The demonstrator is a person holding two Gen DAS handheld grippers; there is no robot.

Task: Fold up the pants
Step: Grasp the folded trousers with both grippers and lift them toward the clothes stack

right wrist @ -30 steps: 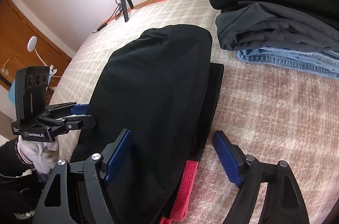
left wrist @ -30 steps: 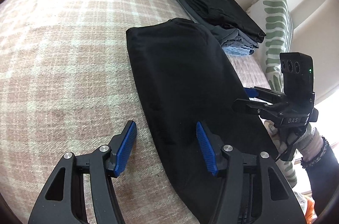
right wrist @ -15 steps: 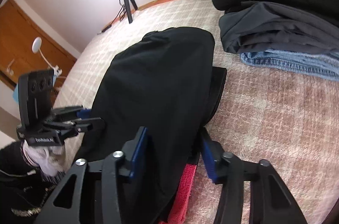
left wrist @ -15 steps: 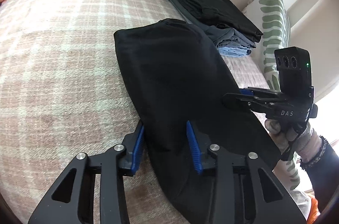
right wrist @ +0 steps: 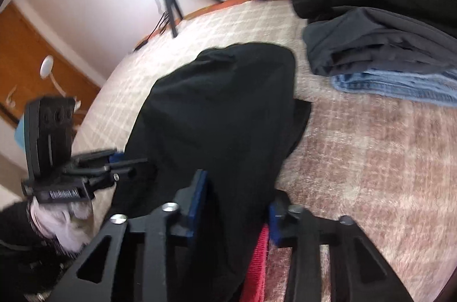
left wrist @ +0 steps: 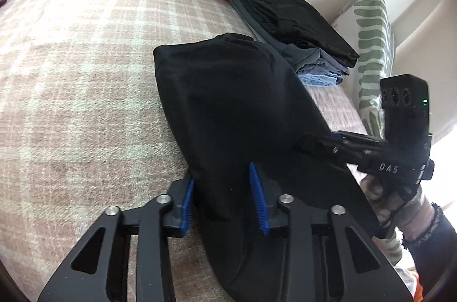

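Nearby, folded clothes stack [left wrist: 300,45] – beside black pants [left wrist: 234,108], both grippers clamping fabric.

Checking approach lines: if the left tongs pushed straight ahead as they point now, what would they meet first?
The black pants: the left tongs already straddle their near edge. Beyond lies the clothes stack, though depth is unclear.

Left gripper [left wrist: 222,199]: low, pointing forward, blue pads closed partway with black fabric bunched between them. Right gripper [right wrist: 237,202]: same pose alongside, pads likewise drawn in on fabric. Each is gripped by a gloved hand [left wrist: 382,187].
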